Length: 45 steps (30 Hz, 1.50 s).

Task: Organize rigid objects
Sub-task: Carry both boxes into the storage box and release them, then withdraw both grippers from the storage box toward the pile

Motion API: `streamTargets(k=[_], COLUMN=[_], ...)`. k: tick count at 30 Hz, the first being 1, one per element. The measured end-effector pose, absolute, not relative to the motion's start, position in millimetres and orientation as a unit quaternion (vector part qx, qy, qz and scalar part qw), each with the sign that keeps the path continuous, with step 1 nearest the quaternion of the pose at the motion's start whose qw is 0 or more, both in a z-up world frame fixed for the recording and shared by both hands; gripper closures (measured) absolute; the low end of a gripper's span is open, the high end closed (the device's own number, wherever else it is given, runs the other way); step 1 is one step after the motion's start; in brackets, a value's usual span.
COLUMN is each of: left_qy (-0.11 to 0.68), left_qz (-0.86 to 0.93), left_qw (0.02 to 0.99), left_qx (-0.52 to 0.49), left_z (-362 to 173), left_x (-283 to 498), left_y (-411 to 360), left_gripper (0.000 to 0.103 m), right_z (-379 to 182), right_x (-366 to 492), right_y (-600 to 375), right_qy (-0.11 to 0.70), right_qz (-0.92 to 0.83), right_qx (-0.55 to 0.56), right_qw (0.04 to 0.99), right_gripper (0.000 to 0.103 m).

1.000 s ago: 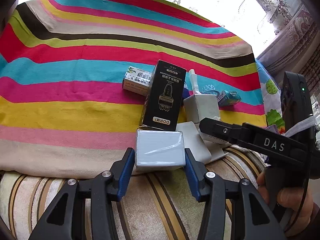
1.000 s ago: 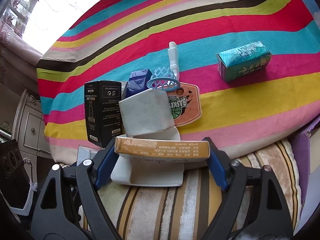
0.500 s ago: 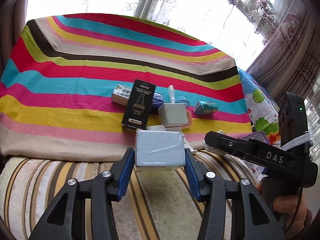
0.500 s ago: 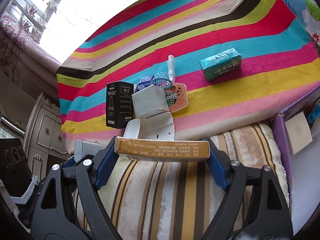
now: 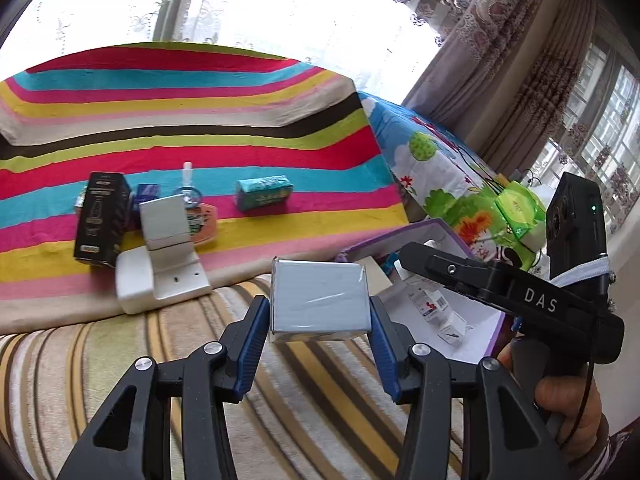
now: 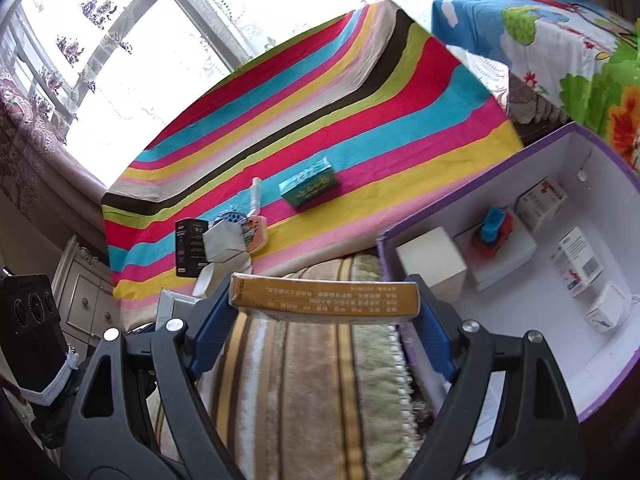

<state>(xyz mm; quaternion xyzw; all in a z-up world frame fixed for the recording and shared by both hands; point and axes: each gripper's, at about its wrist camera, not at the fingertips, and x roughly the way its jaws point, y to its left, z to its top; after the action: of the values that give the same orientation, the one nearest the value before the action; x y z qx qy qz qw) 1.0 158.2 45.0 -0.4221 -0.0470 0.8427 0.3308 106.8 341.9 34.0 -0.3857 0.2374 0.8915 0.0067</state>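
My left gripper [image 5: 318,312] is shut on a grey wrapped box [image 5: 319,300], held above the striped sofa cushion. My right gripper [image 6: 323,308] is shut on a flat yellow box [image 6: 324,298], held near the left rim of a purple-edged white bin [image 6: 600,364]. The bin holds several small boxes and a red and blue toy [image 6: 493,232]. On the striped cloth lie a black box [image 5: 100,220], a white box [image 5: 164,222], a white holder [image 5: 160,276], a teal box [image 5: 264,196] and a basketball hoop toy [image 5: 196,210].
The right gripper's body [image 5: 508,296] crosses the right of the left wrist view, over the bin [image 5: 448,312]. A cartoon-print cloth [image 5: 440,160] lies beyond the bin. A cabinet [image 6: 80,300] stands at the left. Curtained windows are behind.
Both grippers have pulled back from the striped cloth and swung right with their boxes. The purple bin has come into view on the right.
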Motion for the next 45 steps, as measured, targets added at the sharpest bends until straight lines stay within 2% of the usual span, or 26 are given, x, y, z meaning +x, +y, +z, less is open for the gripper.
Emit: streamTargets(k=[9, 13, 18, 23, 36, 45], left_qy=[-0.022, -0.026, -0.028, -0.047, -0.072, -0.099], left_qz=[0.815, 0.802, 0.795, 0.804, 0.836, 0.844], left_qw=[0.397, 0.415, 0.422, 0.403, 0.359, 0.332], left_qx=[-0.422, -0.429, -0.434, -0.435, -0.409, -0.411], left_z=[50.7, 49.8, 46.5, 46.9, 53.4, 52.7], left_x=[18.4, 20.8, 21.7, 16.2, 1.3, -11.5], left_y=[227.9, 247.2, 254.2, 242.2, 203.8, 167.8], left_gripper=[0.053, 0.052, 0.037, 0.037, 0.035, 0.035], right_z=[51.8, 52.3, 52.1, 51.1, 64.4, 70.5], right_x=[144.8, 151.0, 155.1, 157.2, 151.4, 140.2], right_y=[402.7, 423.9, 434.5, 438.0, 420.2, 395.0], right_qy=[0.152, 0.154, 0.137, 0.151, 0.124, 0.119], right_qz=[0.914, 0.907, 0.902, 0.902, 0.912, 0.915], right_qx=[-0.352, -0.356, -0.358, -0.352, -0.341, -0.354], right_qw=[0.135, 0.163, 0.201, 0.199, 0.192, 0.152], right_gripper=[0.019, 0.017, 0.01, 0.01, 0.01, 0.01])
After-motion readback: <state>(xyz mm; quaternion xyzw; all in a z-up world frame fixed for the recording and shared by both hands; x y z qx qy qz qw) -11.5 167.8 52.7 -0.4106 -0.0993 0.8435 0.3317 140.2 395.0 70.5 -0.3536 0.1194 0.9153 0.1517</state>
